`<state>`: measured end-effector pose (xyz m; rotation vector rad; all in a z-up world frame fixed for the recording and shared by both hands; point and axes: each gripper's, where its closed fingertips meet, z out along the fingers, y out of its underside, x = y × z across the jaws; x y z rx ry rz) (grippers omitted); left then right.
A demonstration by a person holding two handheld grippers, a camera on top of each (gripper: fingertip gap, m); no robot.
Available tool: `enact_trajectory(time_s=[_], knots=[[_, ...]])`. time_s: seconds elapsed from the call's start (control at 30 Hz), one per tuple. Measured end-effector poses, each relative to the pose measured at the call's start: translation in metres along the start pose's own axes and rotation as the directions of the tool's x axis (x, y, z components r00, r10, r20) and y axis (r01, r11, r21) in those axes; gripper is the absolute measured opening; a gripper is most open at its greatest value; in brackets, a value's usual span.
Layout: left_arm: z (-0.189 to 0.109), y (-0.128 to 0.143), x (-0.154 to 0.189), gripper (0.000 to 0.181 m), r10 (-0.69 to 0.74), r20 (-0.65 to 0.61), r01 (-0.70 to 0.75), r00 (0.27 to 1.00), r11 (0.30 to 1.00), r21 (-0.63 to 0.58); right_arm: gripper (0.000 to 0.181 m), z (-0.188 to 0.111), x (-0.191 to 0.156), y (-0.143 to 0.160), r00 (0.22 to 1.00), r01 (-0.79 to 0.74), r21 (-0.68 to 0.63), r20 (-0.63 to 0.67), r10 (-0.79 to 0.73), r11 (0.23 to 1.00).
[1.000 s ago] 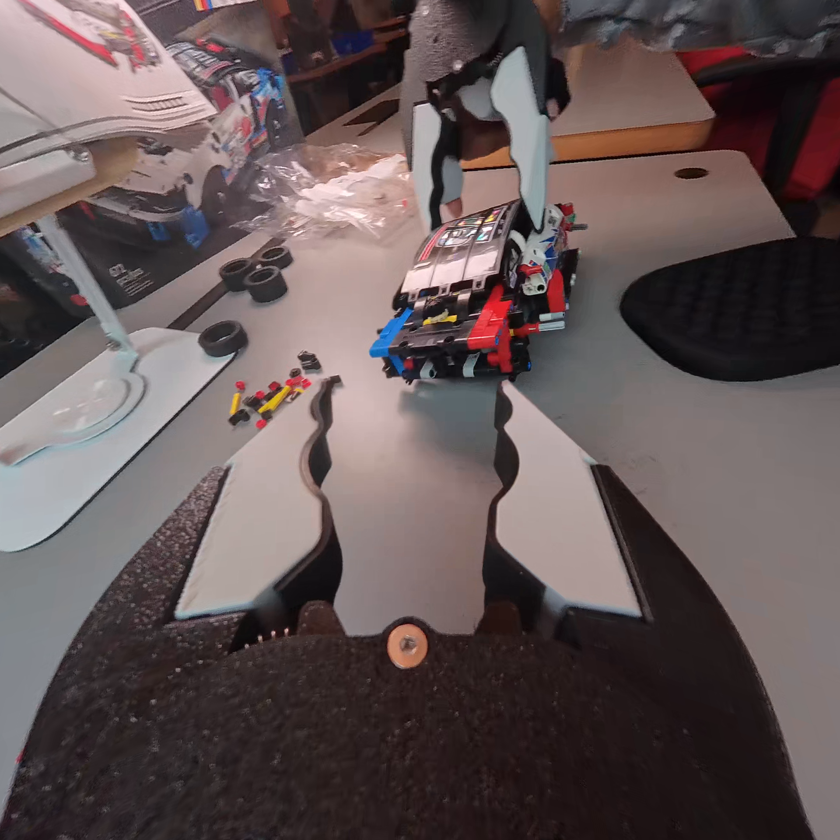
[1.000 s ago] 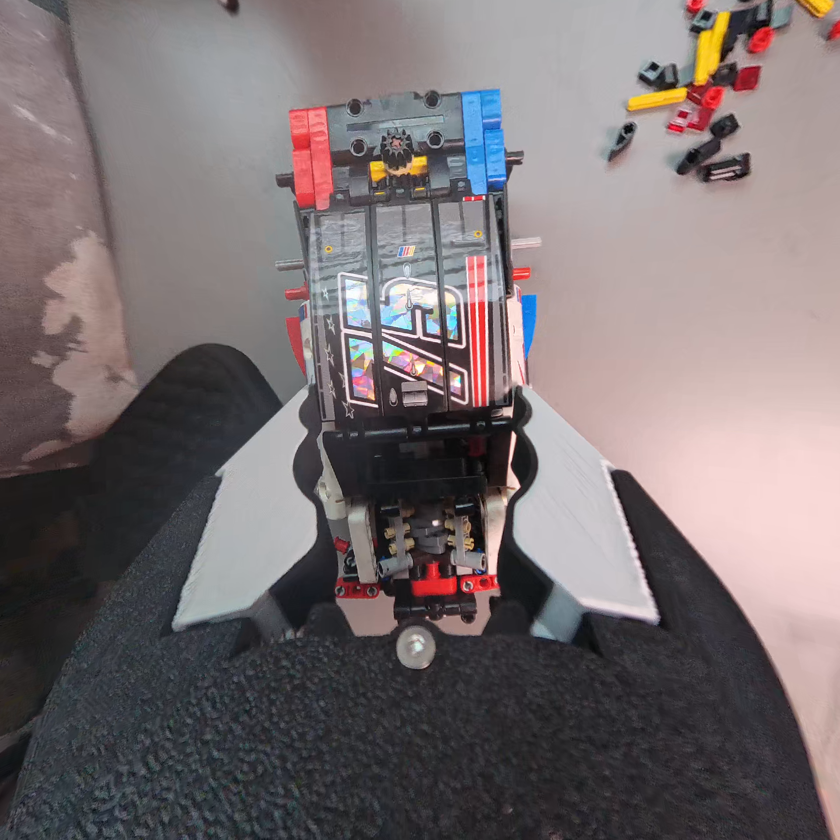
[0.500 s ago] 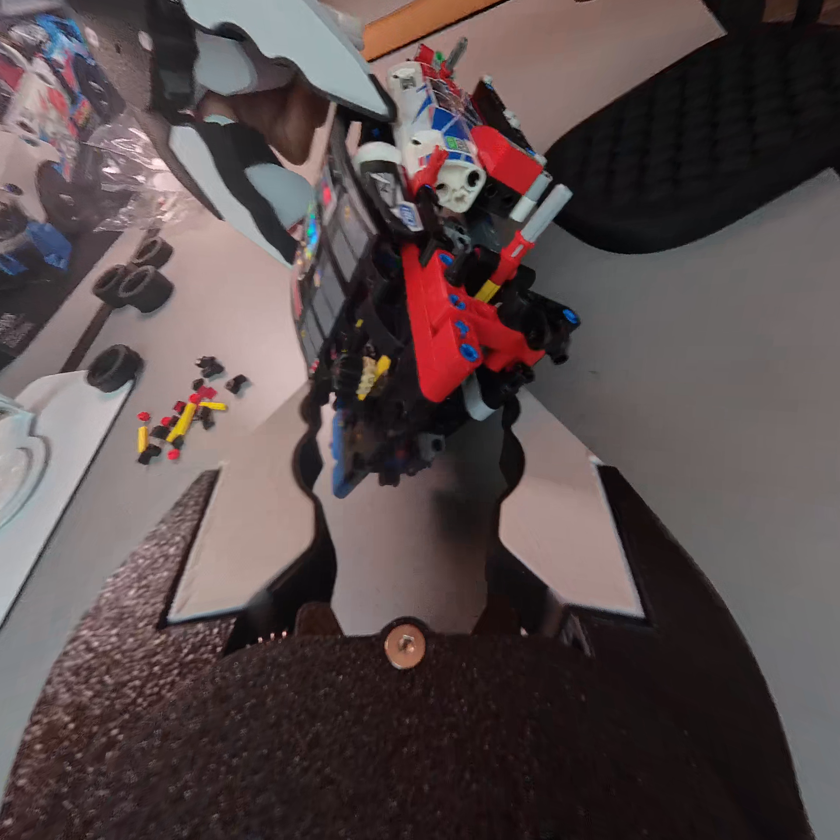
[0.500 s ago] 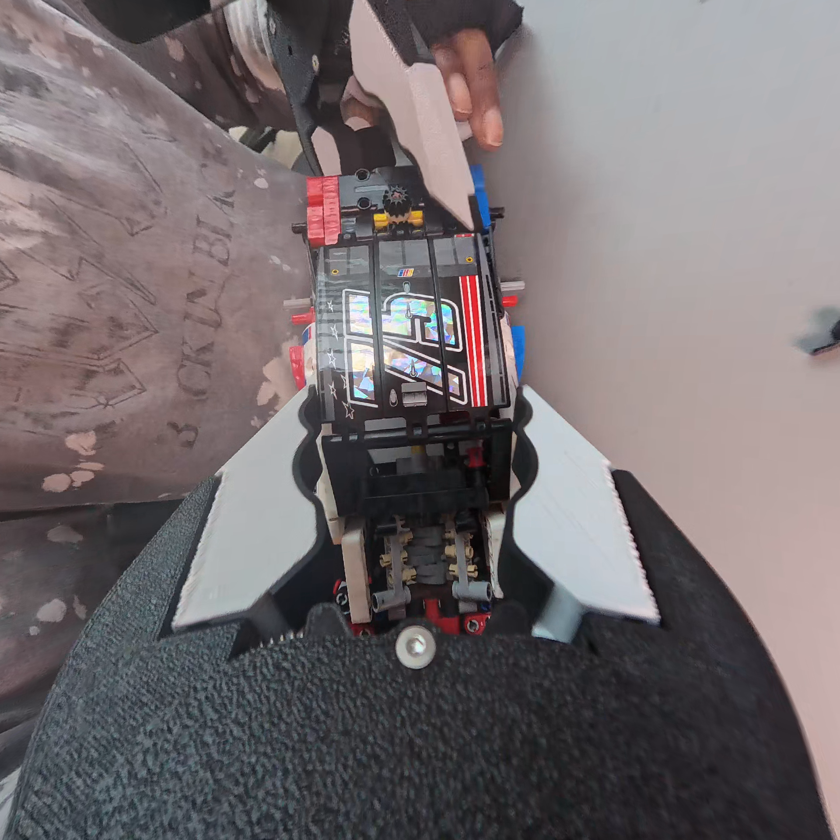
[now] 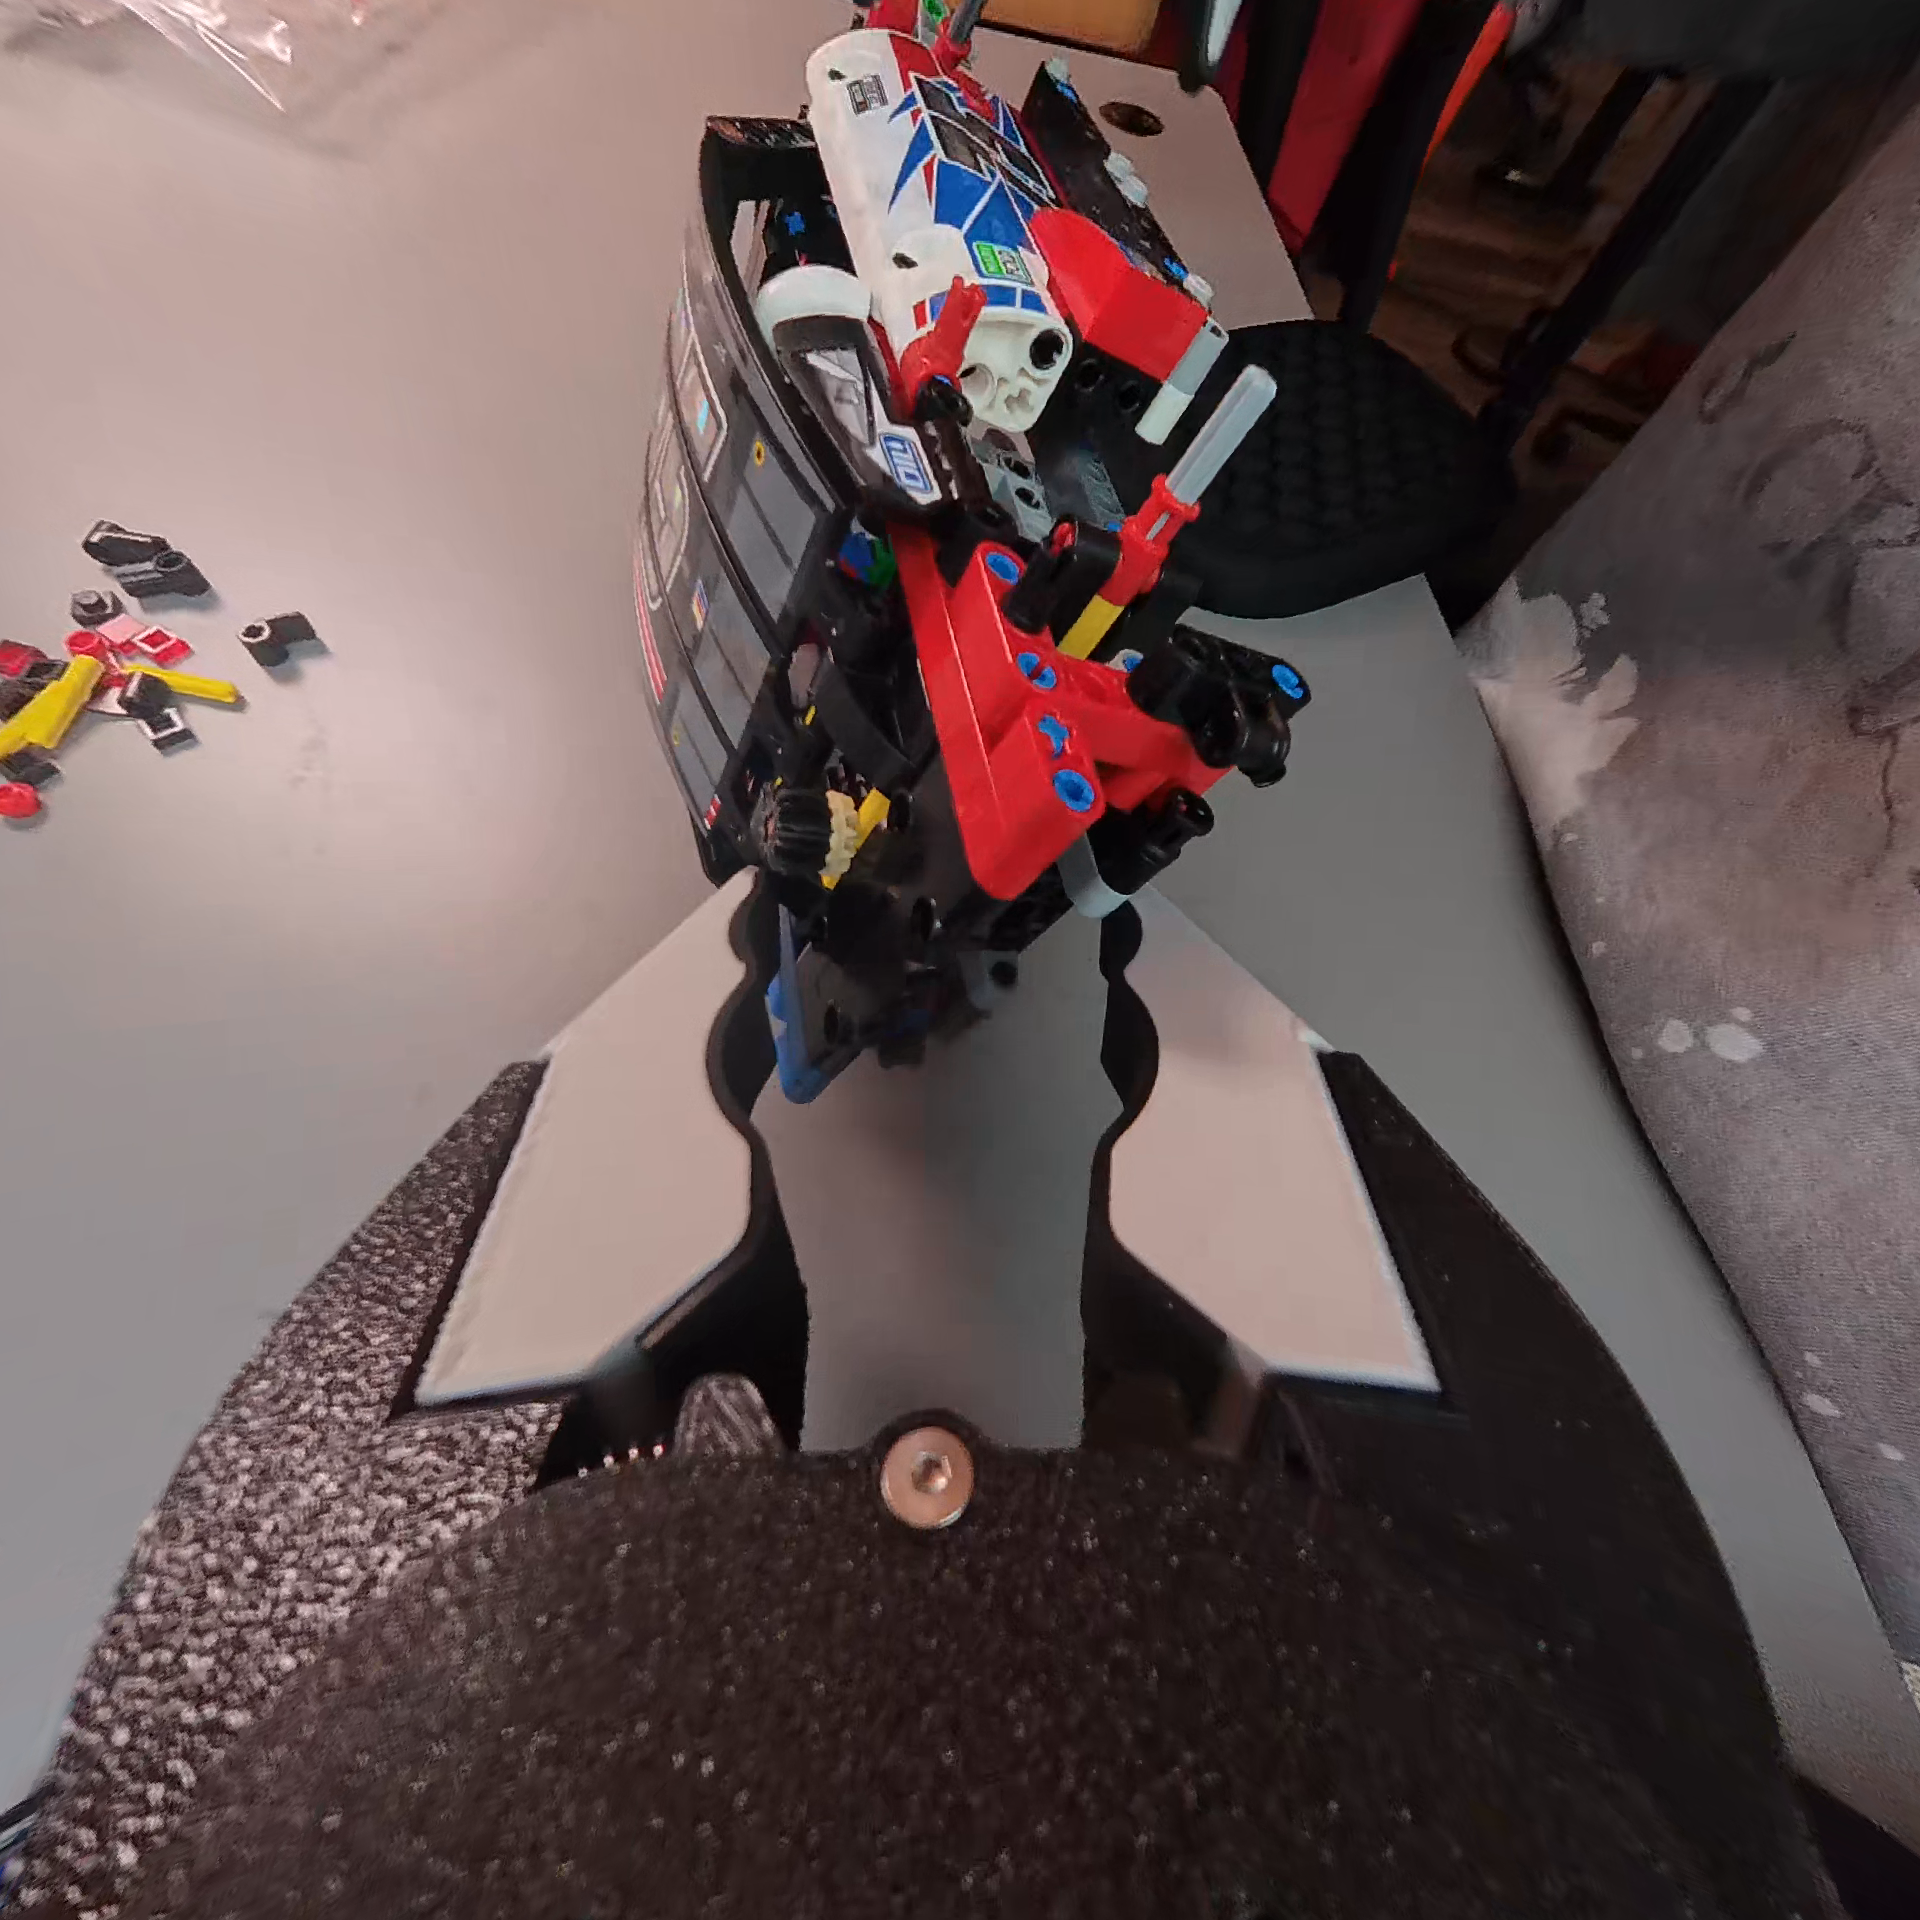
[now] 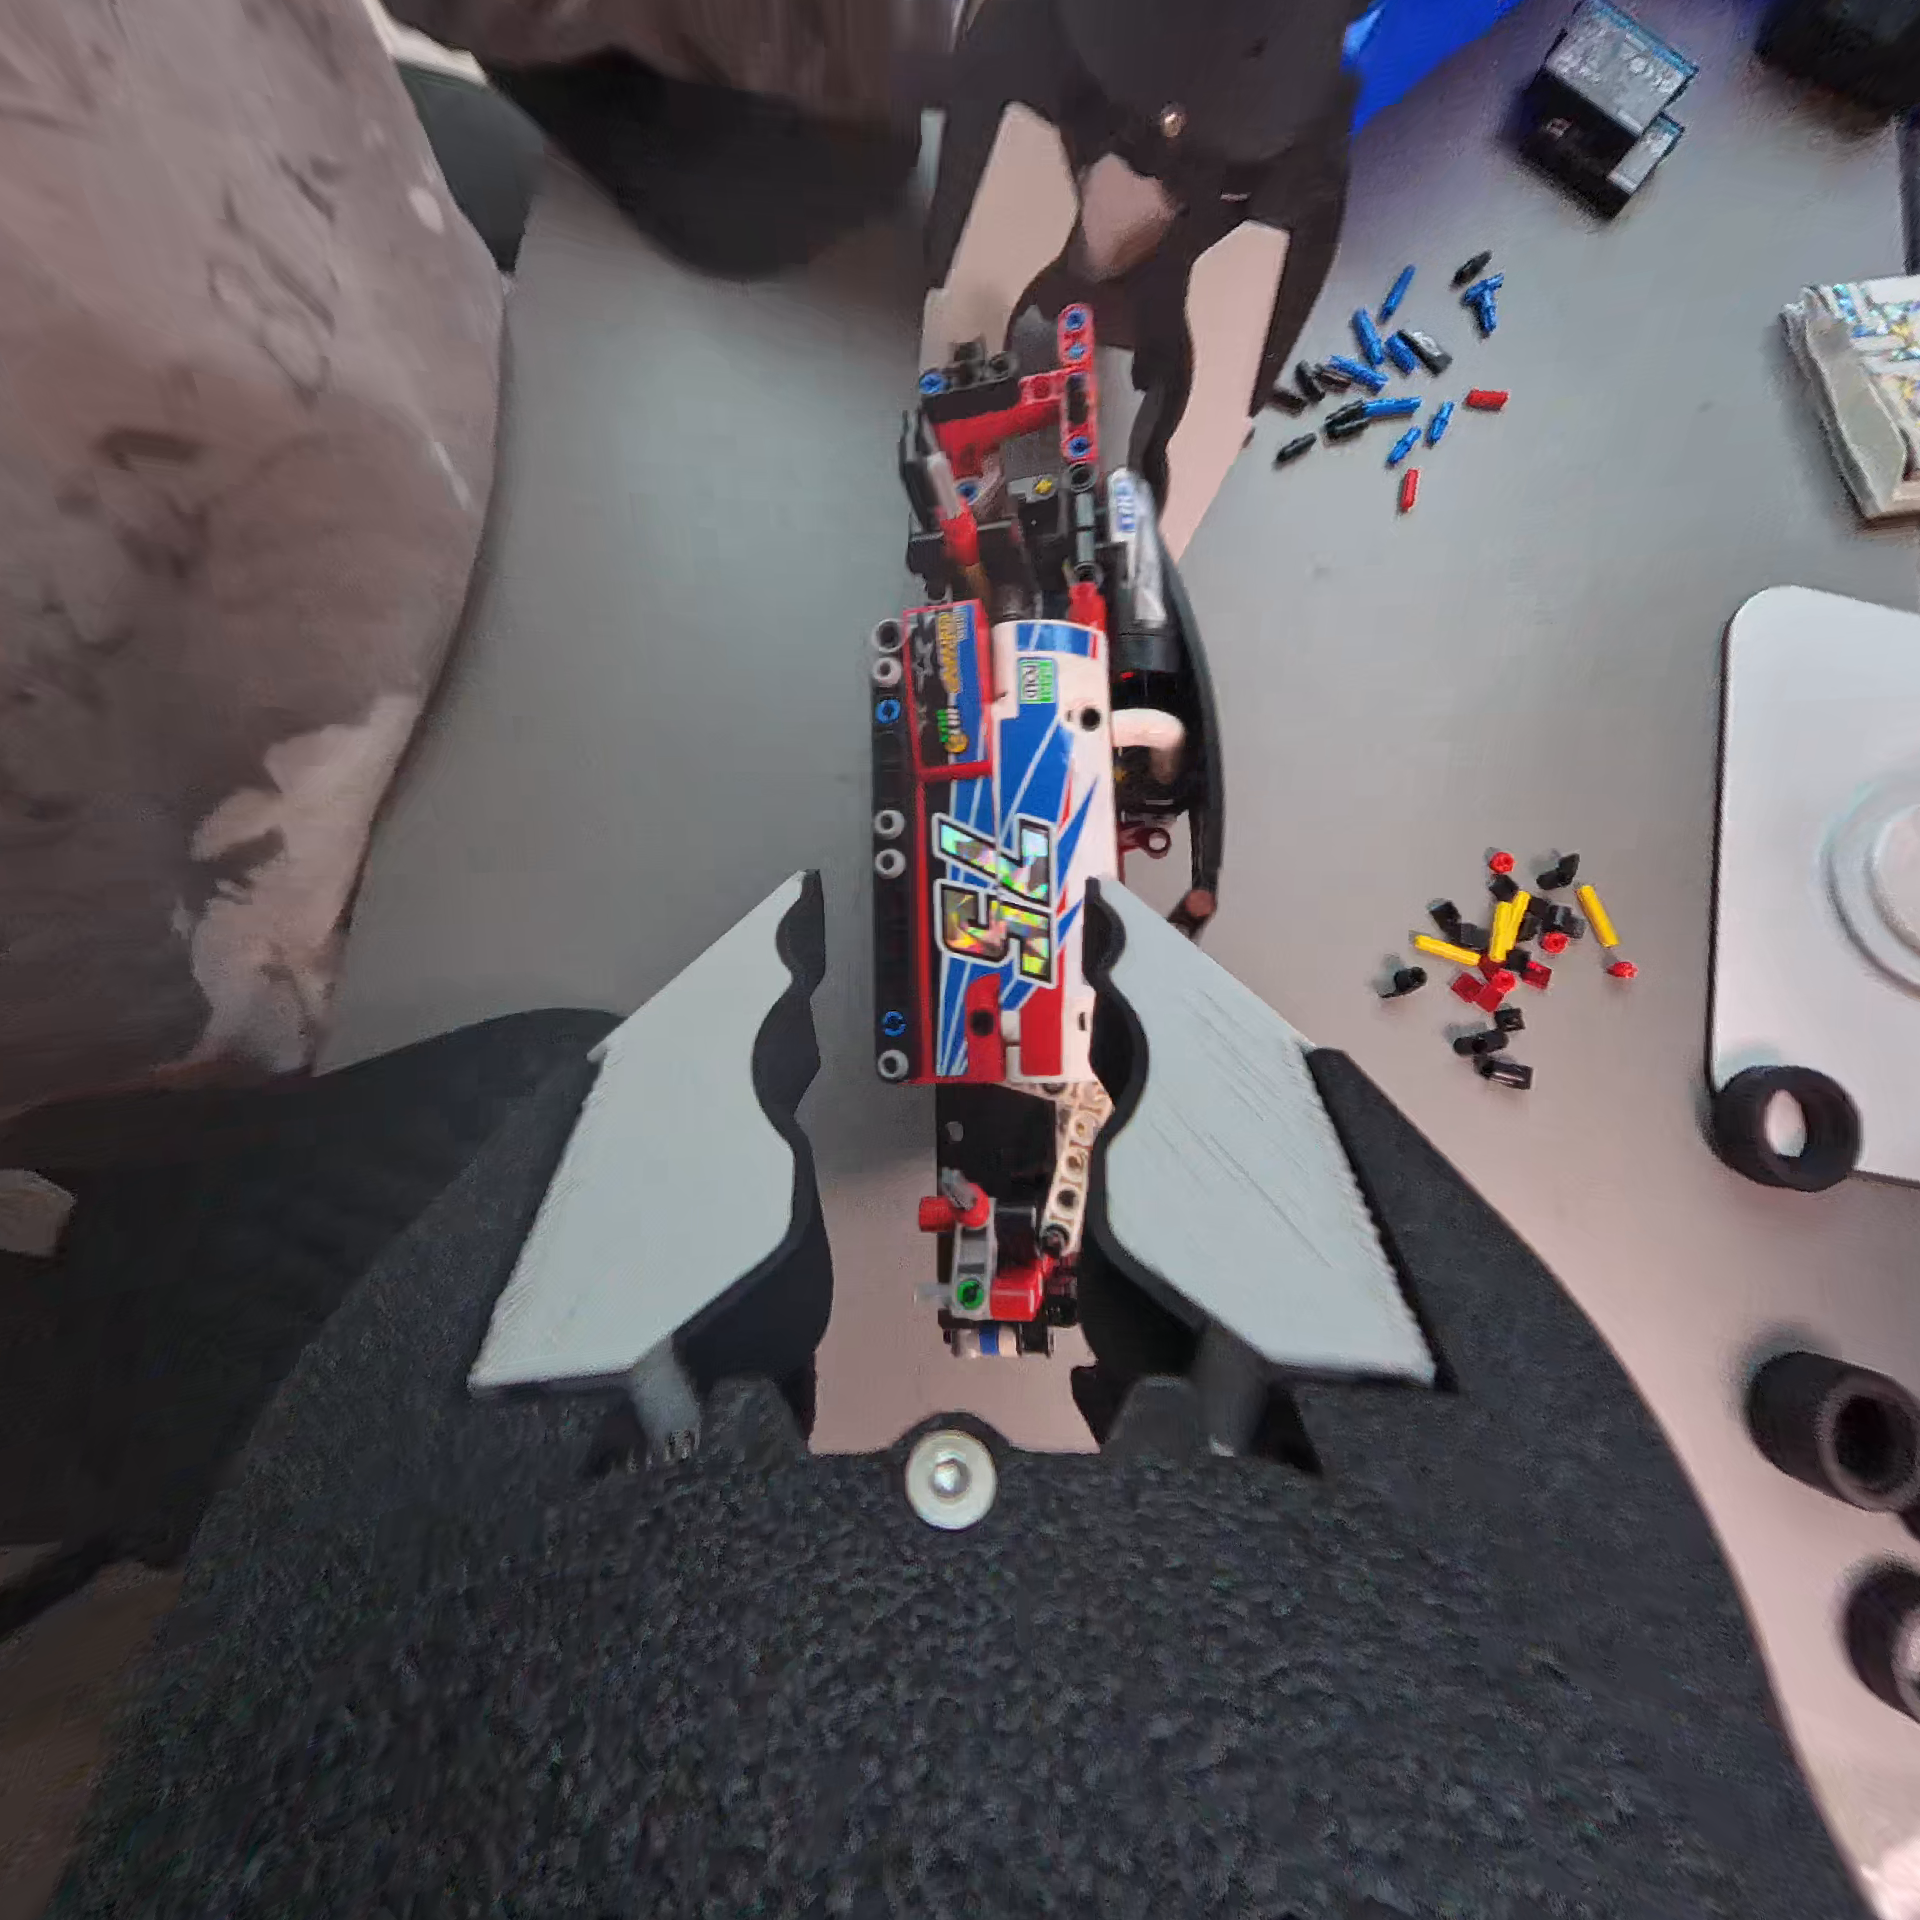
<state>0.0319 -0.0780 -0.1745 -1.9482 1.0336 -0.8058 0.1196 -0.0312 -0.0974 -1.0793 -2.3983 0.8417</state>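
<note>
Left wrist view: the brick-built car [image 5: 935,582] stands on its side on the grey tabletop [image 5: 364,416], its near end between the fingertips of the left tool [image 5: 925,966] — fingers spread, grip not evident. Right wrist view: the car's other end lies between the spread fingers of the right tool [image 6: 951,935], touching the right finger [image 6: 1195,1122]; loose small parts [image 6: 1507,956] lie right.

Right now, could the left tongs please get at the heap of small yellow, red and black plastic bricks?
Probably not directly: one end of the multicoloured brick-built toy car sits between the open left tongs. Otherwise only bare grey table lies toward the heap.
</note>
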Motion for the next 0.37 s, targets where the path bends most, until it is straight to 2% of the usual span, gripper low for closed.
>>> enact_trajectory(time_s=[0.07,0.2,0.3,0.37], knots=[[0.0,0.0,0.0,0.061,-0.019,-0.019,0.019,1.0,1.0,0.001,0.035,0.009,-0.01,0.002,0.996,0.076,-0.052,-0.036,-0.077,0.996],[-0.001,-0.001,-0.001,0.062,-0.069,-0.05,0.07,0.996,0.998,0.006,0.007,0.017,-0.006,-0.002,0.98,0.154,-0.1,-0.114,-0.165,0.983],[-0.003,-0.001,-0.003,0.062,-0.08,-0.032,0.08,0.996,0.997,0.014,0.007,0.019,-0.006,-0.004,0.98,0.161,-0.111,-0.095,-0.172,0.981],[-0.006,-0.005,-0.005,0.074,-0.069,0.011,0.069,0.998,0.997,0.043,0.007,0.02,-0.005,-0.005,0.984,0.152,-0.109,-0.083,-0.161,0.982]])
